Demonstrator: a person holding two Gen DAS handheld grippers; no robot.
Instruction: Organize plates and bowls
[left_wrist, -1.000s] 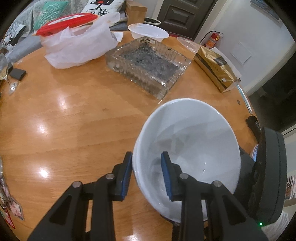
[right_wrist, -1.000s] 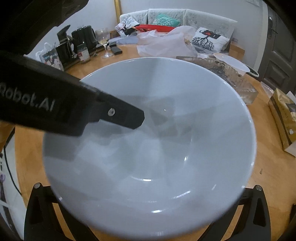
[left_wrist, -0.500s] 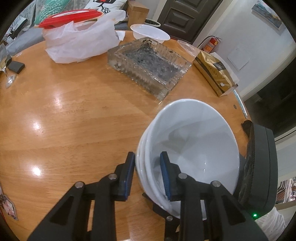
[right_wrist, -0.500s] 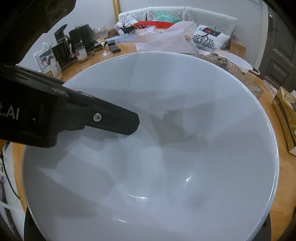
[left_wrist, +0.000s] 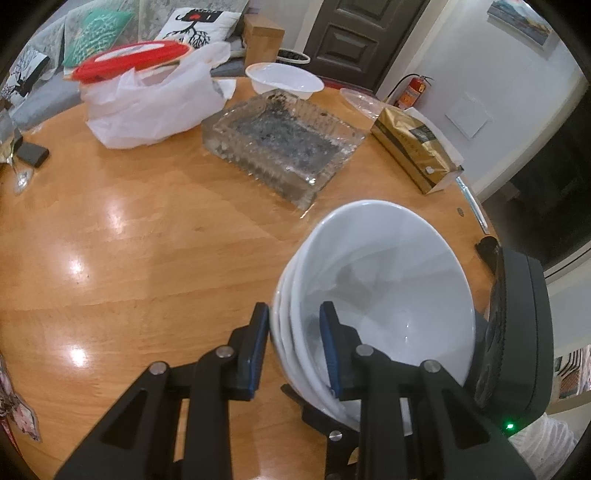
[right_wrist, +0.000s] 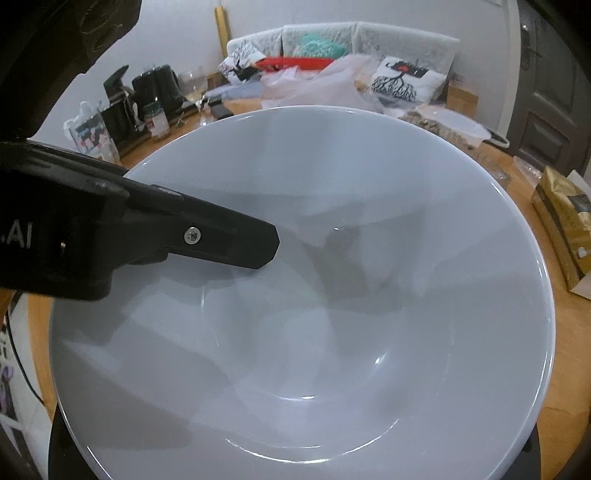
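Left gripper (left_wrist: 291, 347) fingers: matte black, angular, with triangular cut-outs; blue pads (left_wrist: 330, 350) are fitted on the inner faces.
Left gripper fasteners: round silver pivot pins are set along the linkage arms.
Right gripper housing (left_wrist: 517, 332): a black ribbed casing is seen, with a small green light lit near its lower edge.
Left finger in the right wrist view (right_wrist: 207, 236): black plastic, a silver cross-head screw, white lettering ".AI".

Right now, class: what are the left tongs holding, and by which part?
The left tongs grip the stacked white bowls by the near rim, one finger inside, one outside.
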